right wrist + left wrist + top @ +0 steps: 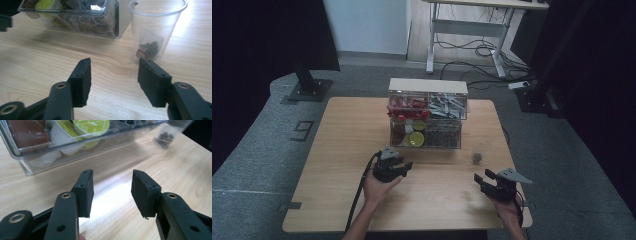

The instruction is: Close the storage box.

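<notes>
A clear plastic organizer (427, 116) with drawers stands at the middle back of the wooden table (337, 165). Its lower left drawer (37, 157) sticks out, holding brown, white and lime-green pods. My left gripper (395, 166) is open just in front of that drawer, nothing between its jaws (112, 192). A clear plastic cup (157, 27) with a tea bag (148, 50) inside stands right of the organizer (75, 17). My right gripper (490, 183) is open near the front right edge, short of the cup, jaws empty (113, 80).
The organizer's upper drawers hold red items (408, 107) and grey sachets (447, 105); the lower right holds dark tea bags (443, 136). The cup (476, 158) stands alone on bare wood. A desk frame and cables (477, 50) lie on the floor behind the table.
</notes>
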`<state>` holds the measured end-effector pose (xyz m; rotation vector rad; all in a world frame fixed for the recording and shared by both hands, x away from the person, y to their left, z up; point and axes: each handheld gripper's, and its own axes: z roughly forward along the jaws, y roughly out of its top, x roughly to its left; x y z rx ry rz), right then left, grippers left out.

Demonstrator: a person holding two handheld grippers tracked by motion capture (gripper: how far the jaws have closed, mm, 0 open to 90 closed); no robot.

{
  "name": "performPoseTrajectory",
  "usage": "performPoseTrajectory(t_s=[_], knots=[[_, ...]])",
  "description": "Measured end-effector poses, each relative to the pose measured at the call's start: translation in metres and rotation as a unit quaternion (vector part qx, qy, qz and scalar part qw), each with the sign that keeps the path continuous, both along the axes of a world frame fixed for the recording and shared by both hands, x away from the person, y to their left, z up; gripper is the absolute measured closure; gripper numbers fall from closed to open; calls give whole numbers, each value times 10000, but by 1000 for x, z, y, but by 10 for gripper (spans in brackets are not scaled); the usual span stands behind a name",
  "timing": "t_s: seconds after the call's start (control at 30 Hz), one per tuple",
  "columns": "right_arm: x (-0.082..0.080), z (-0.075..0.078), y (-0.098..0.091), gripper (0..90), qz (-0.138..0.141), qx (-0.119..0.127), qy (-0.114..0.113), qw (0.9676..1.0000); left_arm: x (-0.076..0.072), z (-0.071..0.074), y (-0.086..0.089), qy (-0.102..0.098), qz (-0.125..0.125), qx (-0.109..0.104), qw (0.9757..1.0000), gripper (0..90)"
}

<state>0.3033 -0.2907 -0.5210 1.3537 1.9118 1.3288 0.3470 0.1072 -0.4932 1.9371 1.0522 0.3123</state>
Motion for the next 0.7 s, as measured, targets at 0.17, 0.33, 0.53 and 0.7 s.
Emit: performPoseTrajectory(t_s=[0.17, 0.33, 0.53, 0.7], knots=[[-4, 0, 2, 378, -45, -88, -50, 9999, -17, 2, 12, -111, -1, -48, 9999, 509], [-10, 0, 3, 324, -124, -204, -101, 9997, -34, -3, 29, -130, 93, 26, 9999, 512], [-19, -8, 1, 271, -145, -415, -20, 9990, -48, -14, 45, -136, 253, 90, 9995, 511], [-24, -17, -1, 241, -203, -498, 168, 9984, -53, -24, 54, -52, 331, 104, 9994, 509]])
